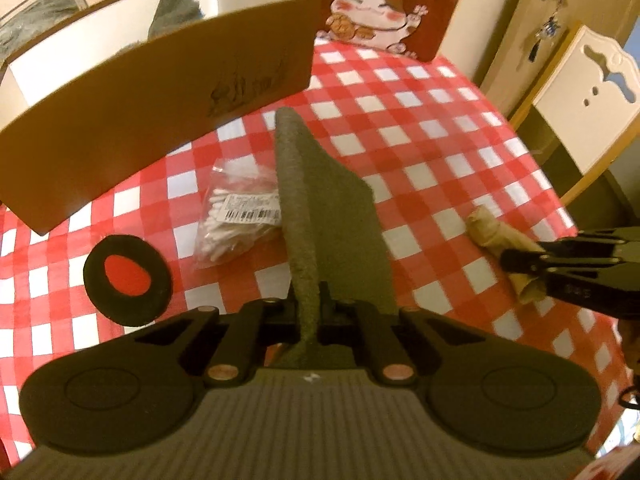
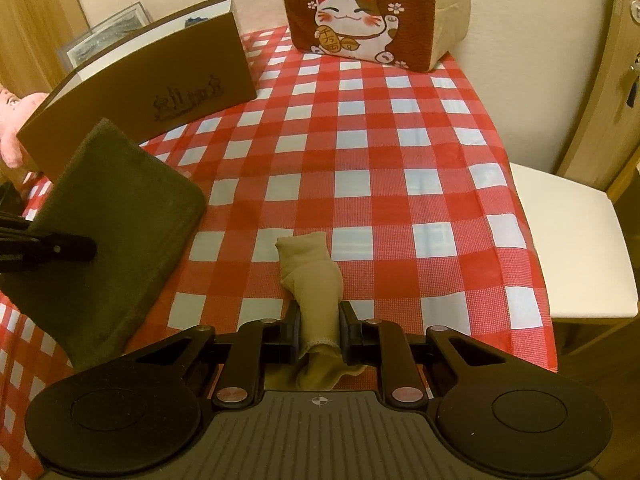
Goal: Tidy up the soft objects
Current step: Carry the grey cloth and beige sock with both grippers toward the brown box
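Right gripper [image 2: 320,330] clamped around beige stocking [image 2: 310,268] on tablecloth [image 2: 360,152].

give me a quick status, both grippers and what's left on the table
Left gripper shut on grey felt pad. Right gripper shut on beige rolled stocking. Cotton-swab bag, black foam ring loose.

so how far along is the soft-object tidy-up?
Done: one dark item already sits in the brown box. In hand: the left gripper is shut on the grey felt pad, lifted off the table; the right gripper is shut on the beige stocking roll, which lies on the checked cloth. Left: the cotton-swab bag and black foam ring lie loose.
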Available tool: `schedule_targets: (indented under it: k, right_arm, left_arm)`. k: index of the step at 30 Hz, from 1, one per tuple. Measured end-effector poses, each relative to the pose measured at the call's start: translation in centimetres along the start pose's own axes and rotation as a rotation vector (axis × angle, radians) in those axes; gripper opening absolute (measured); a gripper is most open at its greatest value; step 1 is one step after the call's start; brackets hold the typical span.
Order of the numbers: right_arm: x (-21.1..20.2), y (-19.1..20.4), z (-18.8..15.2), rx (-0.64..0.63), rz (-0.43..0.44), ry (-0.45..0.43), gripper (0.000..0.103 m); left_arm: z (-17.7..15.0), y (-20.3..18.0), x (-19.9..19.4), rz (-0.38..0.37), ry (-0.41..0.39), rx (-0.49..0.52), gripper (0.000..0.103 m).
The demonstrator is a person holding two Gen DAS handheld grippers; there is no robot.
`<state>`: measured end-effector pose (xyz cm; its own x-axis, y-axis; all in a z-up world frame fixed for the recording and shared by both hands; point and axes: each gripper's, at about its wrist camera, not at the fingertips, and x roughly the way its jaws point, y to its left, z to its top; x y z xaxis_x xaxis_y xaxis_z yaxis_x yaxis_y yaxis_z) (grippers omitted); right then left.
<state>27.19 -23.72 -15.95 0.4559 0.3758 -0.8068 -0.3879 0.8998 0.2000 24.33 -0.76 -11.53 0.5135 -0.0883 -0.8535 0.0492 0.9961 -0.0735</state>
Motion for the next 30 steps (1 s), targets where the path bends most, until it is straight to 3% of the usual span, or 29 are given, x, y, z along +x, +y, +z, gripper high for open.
schedule_targets:
  k: [17,30]
  right_arm:
    - [-3.7,0.2,0.9,0.063,0.031,-0.076,0.013]
    - [-5.5,3.3,3.6,0.029,0.127,-0.134,0.013]
  left_arm:
    - [0.0,-0.9,-5.2,-0.054,-0.087,-0.001,0.004]
    - [1.3,2.3,-10.8,-0.046,-0.217,-0.084,0.004]
